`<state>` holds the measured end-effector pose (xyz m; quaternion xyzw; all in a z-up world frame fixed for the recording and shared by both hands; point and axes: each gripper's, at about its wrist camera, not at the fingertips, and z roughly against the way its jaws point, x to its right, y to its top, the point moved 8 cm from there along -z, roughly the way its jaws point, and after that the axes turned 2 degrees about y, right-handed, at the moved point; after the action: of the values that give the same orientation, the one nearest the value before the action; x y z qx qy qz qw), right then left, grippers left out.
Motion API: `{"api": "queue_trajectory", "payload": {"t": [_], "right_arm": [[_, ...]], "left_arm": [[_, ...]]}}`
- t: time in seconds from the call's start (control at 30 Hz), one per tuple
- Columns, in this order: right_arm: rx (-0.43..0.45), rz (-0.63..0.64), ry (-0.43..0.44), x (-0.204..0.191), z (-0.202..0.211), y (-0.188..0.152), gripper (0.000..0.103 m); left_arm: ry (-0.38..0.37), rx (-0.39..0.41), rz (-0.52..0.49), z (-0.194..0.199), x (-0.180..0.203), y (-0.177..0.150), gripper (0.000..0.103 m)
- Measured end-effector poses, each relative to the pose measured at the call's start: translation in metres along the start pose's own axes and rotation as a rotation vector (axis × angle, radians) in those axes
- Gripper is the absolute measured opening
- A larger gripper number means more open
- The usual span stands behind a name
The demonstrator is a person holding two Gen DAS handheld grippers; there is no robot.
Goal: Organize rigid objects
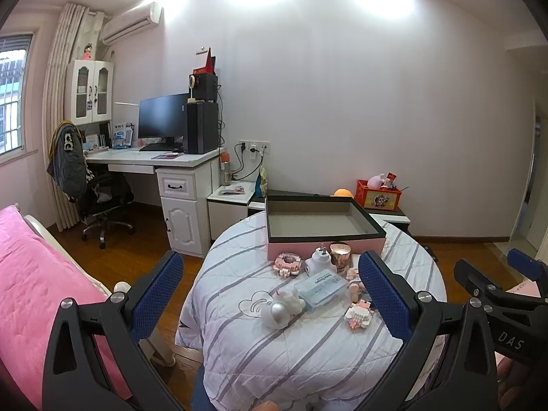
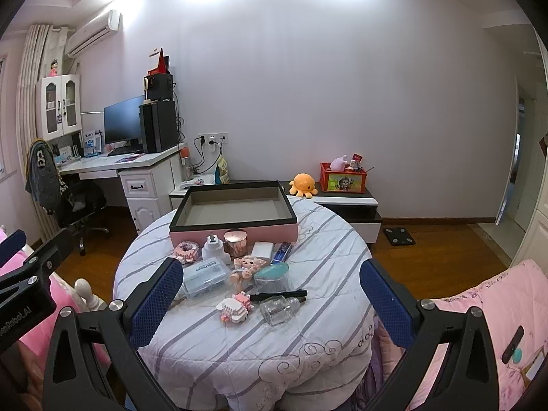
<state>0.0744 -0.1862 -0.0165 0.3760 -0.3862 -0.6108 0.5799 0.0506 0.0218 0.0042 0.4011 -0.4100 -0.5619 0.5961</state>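
Observation:
A pink box [image 1: 322, 245] with a dark rim stands open and empty at the far side of the round table [image 1: 274, 359]; it also shows in the right wrist view [image 2: 260, 233]. In front of it lie small items: a clear plastic case [image 2: 204, 275], a pink brick model [image 2: 234, 306], a glass jar [image 2: 278, 309], a copper candle jar [image 2: 235, 242], a white plug [image 2: 213, 245], a doll [image 2: 248, 267] and a black pen [image 2: 278, 295]. My left gripper [image 1: 270, 303] is open and empty above the near table. My right gripper [image 2: 270, 303] is open and empty too.
A pink-covered bed [image 1: 41, 284] lies left. A white desk [image 1: 154, 161] with a monitor and an office chair [image 1: 99, 198] stand behind. A low cabinet [image 2: 342, 202] holds an orange plush and a red crate [image 2: 342, 178]. A pink quilt [image 2: 479, 325] is at the right.

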Motion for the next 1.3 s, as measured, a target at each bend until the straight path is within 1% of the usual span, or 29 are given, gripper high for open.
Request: {"api": "queue_trajectory", "payload": {"t": [0.17, 0.33, 0.47, 0.57, 0.63, 0.73, 0.87, 1.17, 1.3], "right_arm": [[-0.014, -0.005, 0.004, 0.002, -0.007, -0.003, 0.103], [-0.037, -0.006, 0.012, 0.001, -0.018, -0.003, 0.103], [-0.052, 0.001, 0.021, 0.002, -0.028, -0.001, 0.103], [-0.077, 0.003, 0.019, 0.006, -0.039, -0.004, 0.103], [-0.102, 0.004, 0.016, 0.010, -0.050, -0.010, 0.103], [-0.164, -0.003, 0.019, 0.017, -0.074, -0.023, 0.103], [-0.241, 0.003, 0.019, 0.024, -0.102, -0.044, 0.103], [-0.370, -0.001, 0.027, 0.042, -0.148, -0.078, 0.103], [-0.428, -0.005, 0.030, 0.050, -0.165, -0.096, 0.103]], "left_arm": [[0.000, -0.007, -0.002, 0.000, 0.001, -0.003, 0.103], [0.005, -0.036, -0.009, -0.006, 0.003, -0.005, 0.103], [0.009, -0.058, -0.015, -0.019, 0.004, -0.006, 0.103], [0.012, -0.098, -0.017, -0.041, 0.005, -0.015, 0.103], [0.015, -0.131, -0.022, -0.053, 0.004, -0.024, 0.103], [0.017, -0.198, -0.029, -0.079, 0.005, -0.044, 0.103], [0.007, -0.266, -0.031, -0.106, 0.006, -0.065, 0.103], [0.027, -0.373, -0.052, -0.159, 0.010, -0.103, 0.103], [0.030, -0.402, -0.064, -0.175, 0.012, -0.113, 0.103]]}}
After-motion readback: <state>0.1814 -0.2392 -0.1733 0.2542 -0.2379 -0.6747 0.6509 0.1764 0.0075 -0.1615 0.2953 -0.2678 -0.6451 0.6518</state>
